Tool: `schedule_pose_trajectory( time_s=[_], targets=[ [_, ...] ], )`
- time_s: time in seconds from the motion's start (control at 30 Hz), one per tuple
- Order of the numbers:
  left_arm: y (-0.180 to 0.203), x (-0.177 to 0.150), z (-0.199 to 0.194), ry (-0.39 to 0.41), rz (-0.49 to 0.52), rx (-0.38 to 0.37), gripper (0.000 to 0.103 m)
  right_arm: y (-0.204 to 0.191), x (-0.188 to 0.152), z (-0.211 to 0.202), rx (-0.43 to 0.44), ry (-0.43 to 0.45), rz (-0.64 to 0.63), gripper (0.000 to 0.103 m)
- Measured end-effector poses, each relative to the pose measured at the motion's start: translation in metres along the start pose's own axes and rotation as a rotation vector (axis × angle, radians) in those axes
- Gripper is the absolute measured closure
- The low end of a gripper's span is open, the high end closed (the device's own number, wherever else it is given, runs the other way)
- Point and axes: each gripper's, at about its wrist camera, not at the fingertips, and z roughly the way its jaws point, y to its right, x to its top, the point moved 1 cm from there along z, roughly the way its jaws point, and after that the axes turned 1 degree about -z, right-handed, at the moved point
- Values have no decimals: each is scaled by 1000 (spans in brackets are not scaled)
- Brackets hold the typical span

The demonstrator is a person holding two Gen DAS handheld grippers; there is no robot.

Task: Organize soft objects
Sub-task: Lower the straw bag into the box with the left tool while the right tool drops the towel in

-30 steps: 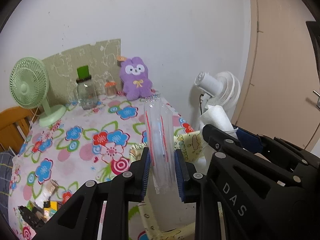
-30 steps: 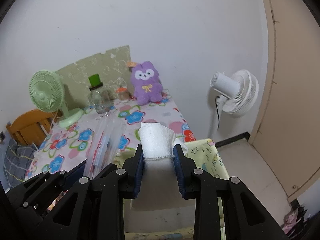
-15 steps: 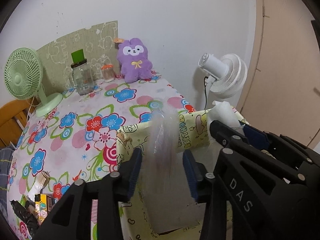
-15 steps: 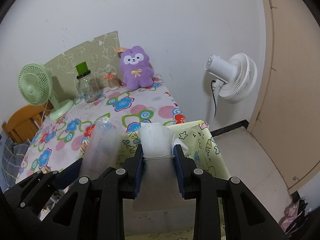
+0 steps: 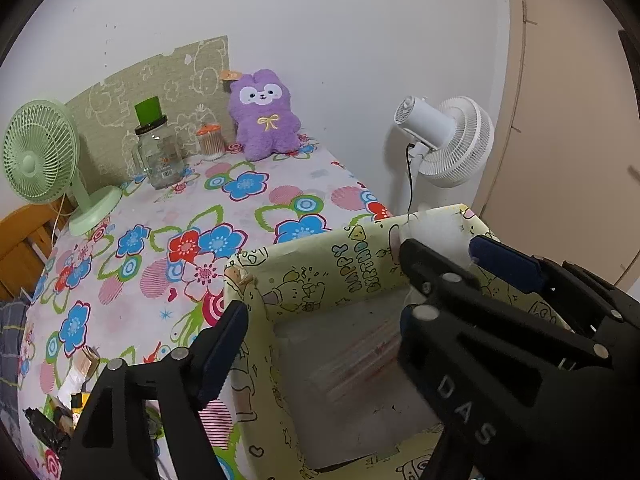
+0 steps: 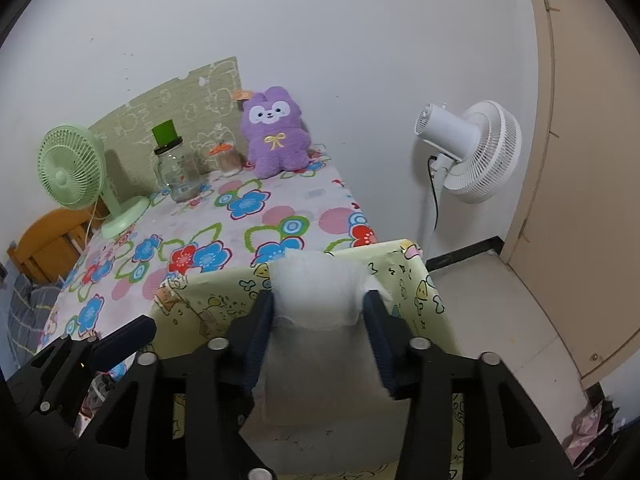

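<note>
A yellow cartoon-print box stands against the front edge of the flowered table; it also shows in the right wrist view. My left gripper is open over the box. A clear plastic packet with red stripes lies inside the box, free of the fingers. My right gripper hangs over the box with its jaws wide, and a white folded cloth sits between them. Whether the pads still press it I cannot tell. A purple plush bunny sits at the table's back.
On the table stand a green desk fan, a glass jar with a green lid and a small orange-lidded jar. A white floor fan stands right of the table. A beige door is at the far right.
My left gripper opened and the clear packet dropped from it into the box. My right gripper's jaws have widened around the white cloth. Both grippers moved lower over the box.
</note>
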Motion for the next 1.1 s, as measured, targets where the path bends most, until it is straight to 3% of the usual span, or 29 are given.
schedule_pose_trajectory(
  time_s=[0.1,0.33,1.1],
  targets=[
    [0,1,-3,7,0,10,15,-1,1,-2,3,3,1,44],
    [-5,0,-13,23,-4,9,11,-6,1,-10,1,11,-4,31],
    [-45,-3,-73,131,-34,51,2,-56,6,-66,3,103,-48,13]
  ],
)
